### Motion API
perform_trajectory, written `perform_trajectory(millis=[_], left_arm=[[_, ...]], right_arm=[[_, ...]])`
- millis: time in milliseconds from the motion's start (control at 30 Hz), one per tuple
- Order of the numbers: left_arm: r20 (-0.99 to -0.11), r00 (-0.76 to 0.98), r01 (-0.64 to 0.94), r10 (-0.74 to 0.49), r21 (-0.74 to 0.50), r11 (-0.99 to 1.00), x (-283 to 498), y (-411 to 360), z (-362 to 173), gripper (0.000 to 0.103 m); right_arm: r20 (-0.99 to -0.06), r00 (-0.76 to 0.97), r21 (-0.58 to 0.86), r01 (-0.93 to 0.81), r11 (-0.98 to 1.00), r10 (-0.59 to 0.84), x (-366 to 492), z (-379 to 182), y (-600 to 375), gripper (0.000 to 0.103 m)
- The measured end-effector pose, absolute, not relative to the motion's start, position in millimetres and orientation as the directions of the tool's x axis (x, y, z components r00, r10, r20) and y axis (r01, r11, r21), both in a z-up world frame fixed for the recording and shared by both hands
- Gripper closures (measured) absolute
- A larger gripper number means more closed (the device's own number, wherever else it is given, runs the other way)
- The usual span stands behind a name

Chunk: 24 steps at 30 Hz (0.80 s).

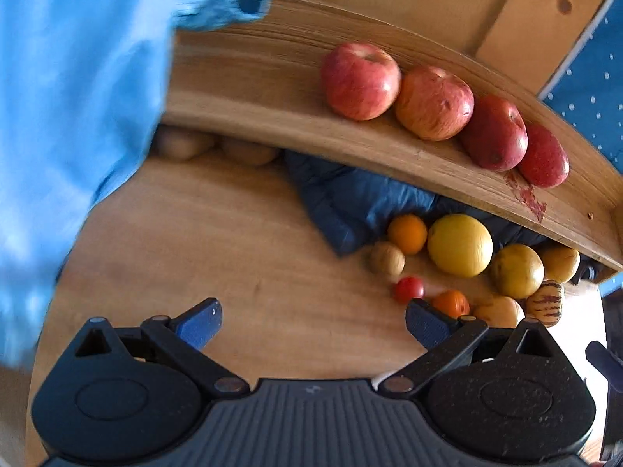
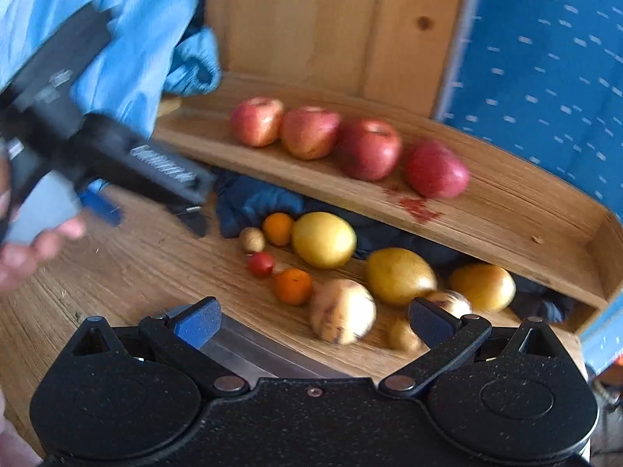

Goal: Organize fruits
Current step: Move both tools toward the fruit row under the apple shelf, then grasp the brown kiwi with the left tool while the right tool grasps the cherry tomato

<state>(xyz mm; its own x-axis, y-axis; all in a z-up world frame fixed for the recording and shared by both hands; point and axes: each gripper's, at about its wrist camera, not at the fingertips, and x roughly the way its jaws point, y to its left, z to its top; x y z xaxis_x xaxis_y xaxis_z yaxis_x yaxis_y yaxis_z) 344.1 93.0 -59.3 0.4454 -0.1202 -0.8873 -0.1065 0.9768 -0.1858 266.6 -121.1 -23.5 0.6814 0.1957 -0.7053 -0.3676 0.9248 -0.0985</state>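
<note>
Both grippers empty, jaws wide. Loose fruit pile point(image 2: 323, 239) on table under shelf's right end. Right gripper point(image 2: 313, 321) nearer, pile just ahead; left gripper point(image 1: 313, 321) has pile ahead-right. Four apples point(image 2: 368, 148) line shelf point(image 2: 506, 214).

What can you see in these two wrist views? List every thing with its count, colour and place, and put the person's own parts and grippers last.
apples: four, red, in a row on the raised wooden shelf.
large round fruits: three, yellow, on the table under the shelf.
oranges: two, orange, on the table beside the yellow fruits.
tomato: one, red, between the oranges.
small tan fruit: one, left of the far orange.
striped fruit: one, cream with dark stripes, near edge of the group.
dark blue cloth: one, under the shelf.
sleeve: light blue, at left.
left gripper: black, blue pads, open.
right gripper: black, open.
</note>
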Motion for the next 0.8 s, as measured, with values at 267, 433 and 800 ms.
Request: perform_trajectory(millis=[267,433,800], left_arm=[[-0.880,0.362,0.059,-0.308,-0.308,0.950,404,88,-89,0.001],[-0.845,0.340,0.113,-0.413,-0.399,0.910,423,90,-101,0.011],[-0.818,0.295,0.141,-0.493,-0.473,0.870,429,95,-108,0.044]], right_arm=[[-0.765,0.617,-0.162,-0.462,0.872,0.185,306,-43,-70,0.009],[-0.795,0.589,-0.177,-0.454,0.873,0.145,331,-56,-58,0.018],[-0.805,0.588,-0.237,-0.441,0.866,0.079,341,-71,-35,0.049]])
